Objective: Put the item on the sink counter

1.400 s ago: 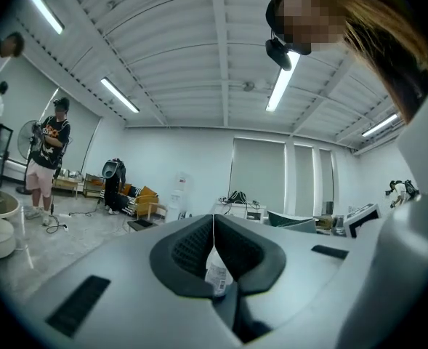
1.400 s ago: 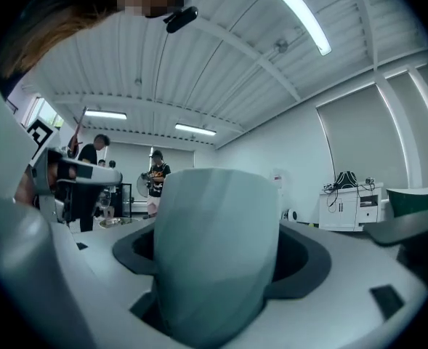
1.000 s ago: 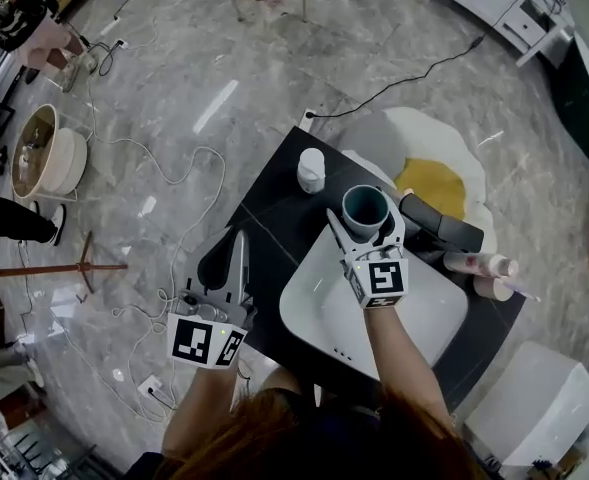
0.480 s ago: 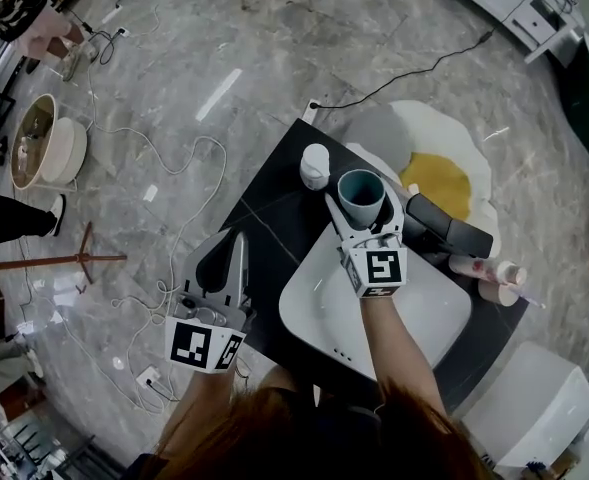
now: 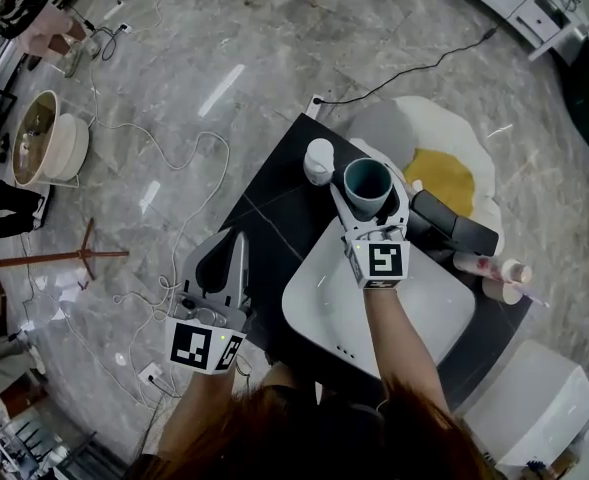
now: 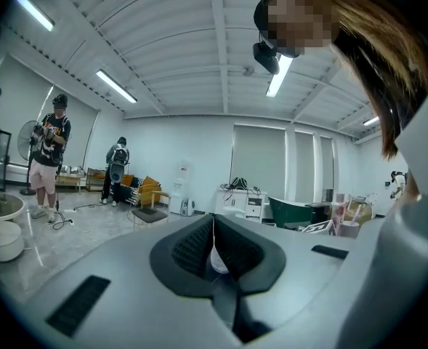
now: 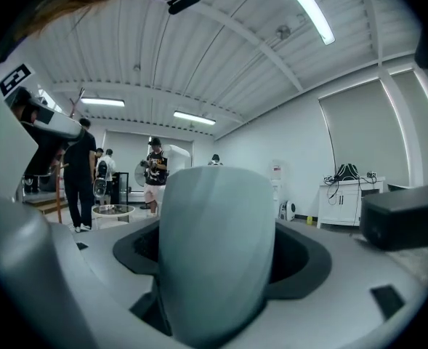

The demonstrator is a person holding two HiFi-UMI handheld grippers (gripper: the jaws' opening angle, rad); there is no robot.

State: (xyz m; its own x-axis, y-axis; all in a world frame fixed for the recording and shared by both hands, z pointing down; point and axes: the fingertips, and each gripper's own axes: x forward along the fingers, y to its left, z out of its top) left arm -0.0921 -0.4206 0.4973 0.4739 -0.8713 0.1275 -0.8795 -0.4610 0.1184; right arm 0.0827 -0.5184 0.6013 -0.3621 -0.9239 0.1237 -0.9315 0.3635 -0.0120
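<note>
- Step in hand: placement. My right gripper [image 5: 369,196] carries the teal cup [image 5: 365,179] over the black worktop [image 5: 274,208], just behind the white basin [image 5: 324,308] and near a small white jar [image 5: 319,160].
- Jaws, right: clamped wide on the cup's sides, which fills the gap between them in the right gripper view.
- Jaws, left: together on nothing; the left gripper [image 6: 214,249] is held off the worktop's edge.
- Next move, in my judgement: seat the cup's base flat on the worktop (contact not confirmable from here), then spread the jaws and back away without tipping it.
</note>
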